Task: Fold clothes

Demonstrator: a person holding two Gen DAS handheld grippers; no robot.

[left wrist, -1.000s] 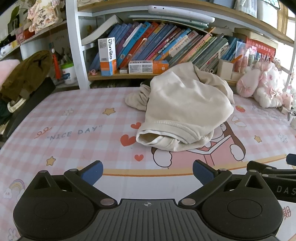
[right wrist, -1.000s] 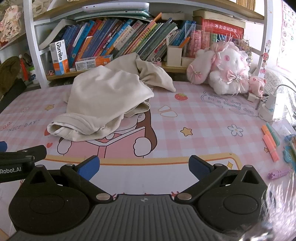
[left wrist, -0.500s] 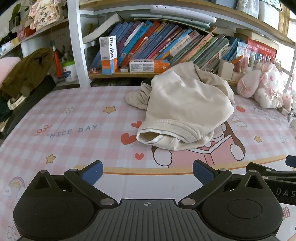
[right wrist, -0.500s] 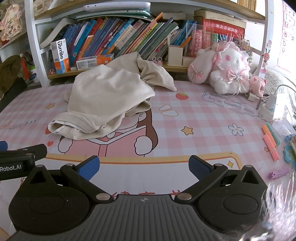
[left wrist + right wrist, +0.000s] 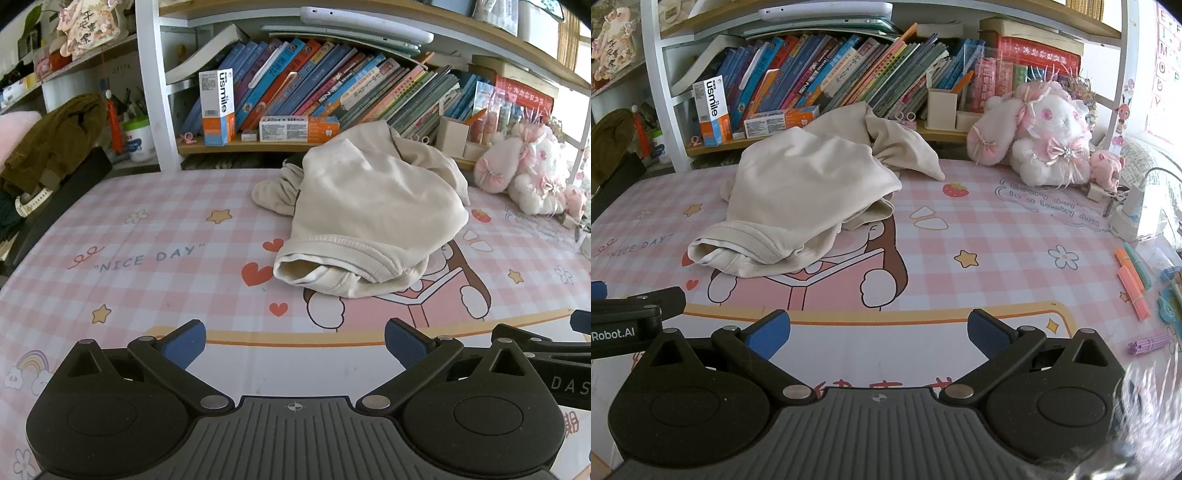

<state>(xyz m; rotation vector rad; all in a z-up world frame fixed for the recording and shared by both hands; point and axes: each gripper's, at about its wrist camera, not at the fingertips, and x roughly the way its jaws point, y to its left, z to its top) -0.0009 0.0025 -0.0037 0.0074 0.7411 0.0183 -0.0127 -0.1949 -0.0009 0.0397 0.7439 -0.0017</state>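
The left hand-held gripper [image 5: 293,341] hovers over the near edge of the table [image 5: 147,229], its two blue-padded fingers [image 5: 184,341] spread wide with nothing between them. The right hand-held gripper [image 5: 879,332] sits beside it over the same near edge, likewise released and empty; each one's black frame pokes into the side of the other's view.

Beyond both, well apart from the fingertips, a cream-coloured garment [image 5: 369,218] lies in a crumpled heap on the pink checked mat [image 5: 979,236] that covers the table. The heap sits around the middle of the table and reaches back toward the far edge. Its ribbed hem [image 5: 332,254] faces the near edge, rolled open so the pale lining shows, and it overlaps the top of the cartoon figure printed on the mat. A loose flap of the garment trails toward the far right, ending near a printed strawberry [image 5: 955,189].

Along the far edge stands a bookshelf [image 5: 820,85] packed with leaning books. A pink and white plush rabbit [image 5: 1041,136] sits at the far right corner. Coloured sticks [image 5: 1132,280] lie by the right edge.
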